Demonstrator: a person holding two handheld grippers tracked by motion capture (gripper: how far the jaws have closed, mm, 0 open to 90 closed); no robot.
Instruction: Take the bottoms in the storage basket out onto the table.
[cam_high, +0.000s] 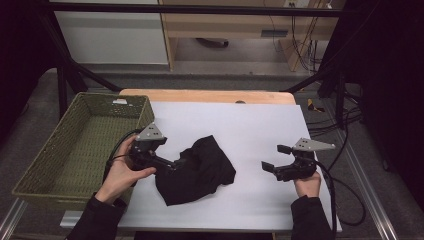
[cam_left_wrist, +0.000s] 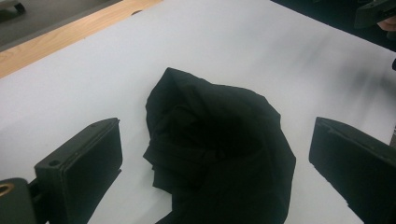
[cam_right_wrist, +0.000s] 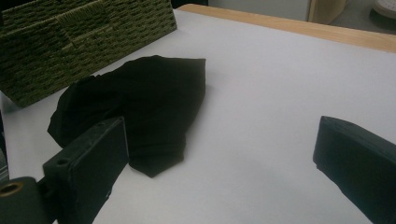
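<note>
The white surface (cam_high: 250, 125) carries a crumpled black cloth (cam_high: 200, 170) near your left tongs (cam_high: 176, 164), spread wide at its edge; your right tongs (cam_high: 272, 157) gape, well apart. A woven basket (cam_high: 60, 150) sits left.

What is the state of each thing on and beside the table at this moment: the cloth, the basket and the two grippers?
black cloth: crumpled in a heap on the white table cover, not gripped.
woven basket: upright, empty, at the table's left edge.
left gripper: open, jaws on either side of the cloth.
right gripper: open, holding nothing, apart from the cloth.
</note>
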